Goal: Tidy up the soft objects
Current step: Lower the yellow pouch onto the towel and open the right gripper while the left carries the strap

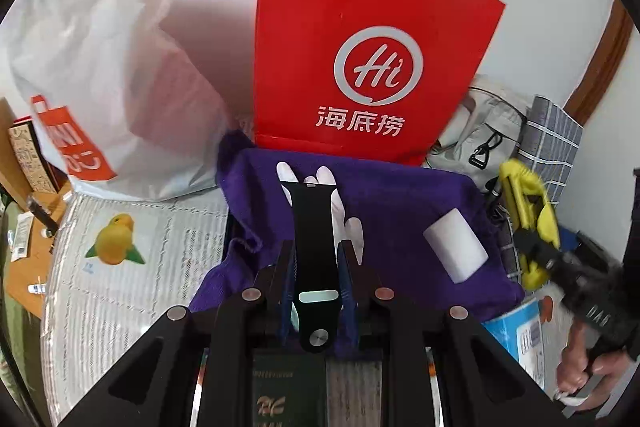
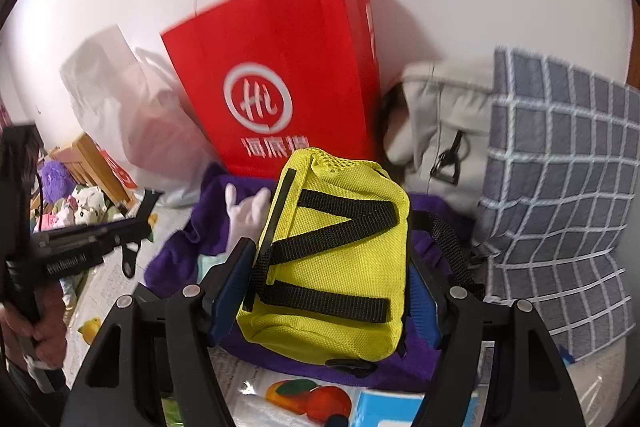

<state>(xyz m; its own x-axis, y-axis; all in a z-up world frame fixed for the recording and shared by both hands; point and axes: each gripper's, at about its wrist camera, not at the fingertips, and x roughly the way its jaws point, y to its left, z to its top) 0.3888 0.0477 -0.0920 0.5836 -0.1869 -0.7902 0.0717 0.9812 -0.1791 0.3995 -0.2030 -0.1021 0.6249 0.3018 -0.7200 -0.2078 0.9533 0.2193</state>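
Left gripper point(image 1: 314, 259): my fingers are closed on the black watch strap point(image 1: 314, 247); both pads press its sides.
Watch strap: it runs lengthwise between the fingers, its far end reaching out over the white glove point(image 1: 340, 207), its metal stud end nearest my camera.
White glove: it lies flat on the purple towel point(image 1: 400, 211), partly hidden under the strap.
Purple towel: I see it spread and rumpled just in front of the red paper bag point(image 1: 360, 39).
White roll point(image 1: 456, 251): it rests on the towel, to the right of the strap and apart from it.
Right gripper point(image 2: 328, 267): my fingers are spread wide and clamp the yellow pouch point(image 2: 332, 259) from both sides.
Yellow pouch: it is held above the towel, tilted, its black webbing straps facing my camera; a black strap trails off its right side.
Red paper bag: it stands upright against the white wall, behind the towel.
White plastic bag point(image 1: 100, 67): it sits left of the red bag.
Grey bag point(image 2: 444, 131) and checked cloth point(image 2: 560, 187): they are right of the red bag, touching each other.
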